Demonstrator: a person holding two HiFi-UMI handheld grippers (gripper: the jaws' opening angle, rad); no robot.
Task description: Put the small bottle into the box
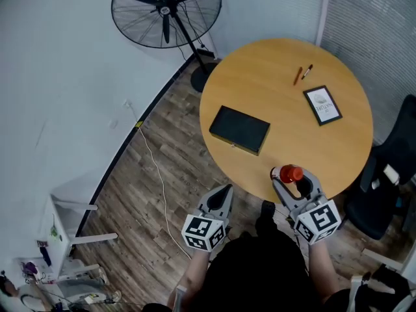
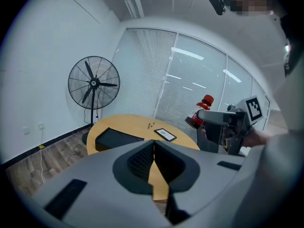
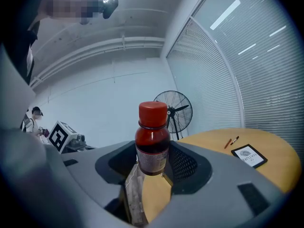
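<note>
Left: we hold the left gripper [image 1: 223, 192], its 2 jaws pressed together on nothing, short of the black box [image 1: 239, 129]. Right: the right gripper [image 1: 296, 182] clamps the small bottle [image 1: 290, 173] by its lower body over the table's [image 1: 286, 77] near edge. We judge the bottle light, rigid and slick, best gripped mid-body.

I see two matching tools at table [image 1: 286, 103] edge: left gripper [image 1: 224, 190], right gripper [image 1: 294, 176]. Matte grey shells, jaws tapering toward table. Dark ribbed pads [image 2: 137, 163] on inner faces. White marker cubes [image 1: 203, 233] [image 1: 318, 221], black square codes, at ends away from table. Wearer's top [image 1: 260, 272] black.
</note>
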